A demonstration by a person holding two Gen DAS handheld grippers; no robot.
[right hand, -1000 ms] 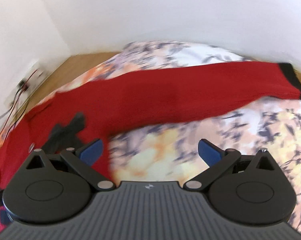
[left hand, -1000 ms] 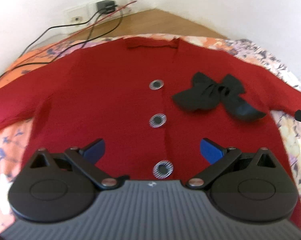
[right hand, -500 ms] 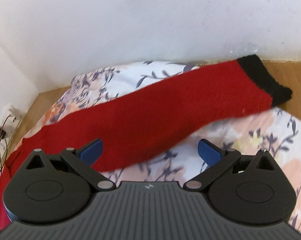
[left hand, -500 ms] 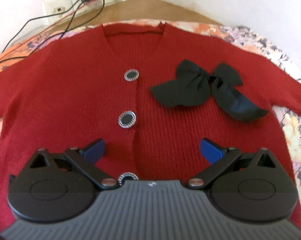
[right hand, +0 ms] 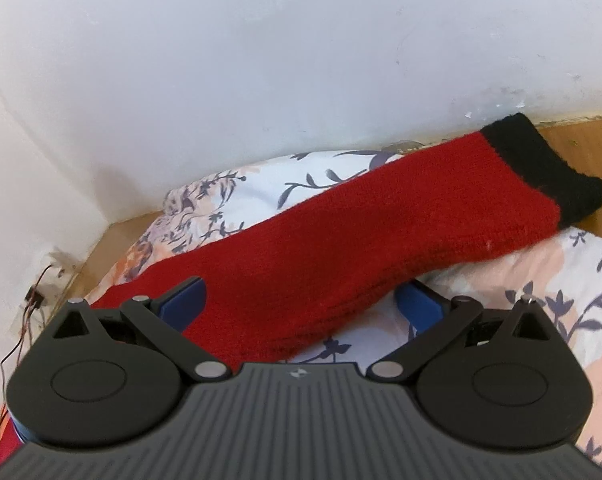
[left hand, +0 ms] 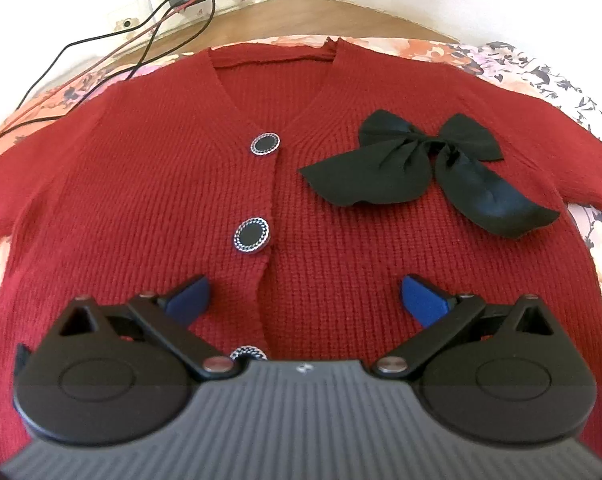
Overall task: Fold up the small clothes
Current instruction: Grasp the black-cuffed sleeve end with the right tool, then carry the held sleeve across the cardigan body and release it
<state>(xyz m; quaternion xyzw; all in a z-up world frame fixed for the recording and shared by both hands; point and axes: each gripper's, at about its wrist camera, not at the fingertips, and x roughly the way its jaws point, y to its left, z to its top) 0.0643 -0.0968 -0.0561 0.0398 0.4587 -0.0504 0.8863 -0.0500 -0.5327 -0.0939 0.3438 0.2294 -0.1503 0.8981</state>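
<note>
A small red knit cardigan [left hand: 149, 184] lies flat, front up, on a floral bedspread [left hand: 541, 72]. It has a black bow [left hand: 421, 168] on its chest and round black buttons [left hand: 251, 235] down the middle. My left gripper [left hand: 305, 298] hovers open over the lower front, nothing between its fingers. In the right wrist view the cardigan's red sleeve [right hand: 341, 248] stretches out to the upper right and ends in a black cuff [right hand: 541, 168]. My right gripper [right hand: 299, 304] stands open with the sleeve's near part lying between its blue fingertips [right hand: 183, 304].
A white wall [right hand: 301, 60] runs close behind the bed. A wooden floor strip [left hand: 301, 16] lies beyond the bedspread, with a wall socket and black and red cables [left hand: 153, 36] trailing onto the bed at the far left. The cuff overhangs the bed's edge.
The left gripper has moved forward and lower over the cardigan front, so the bottom button is now half hidden. The right gripper has swung toward the sleeve, which now lies between its fingers.
</note>
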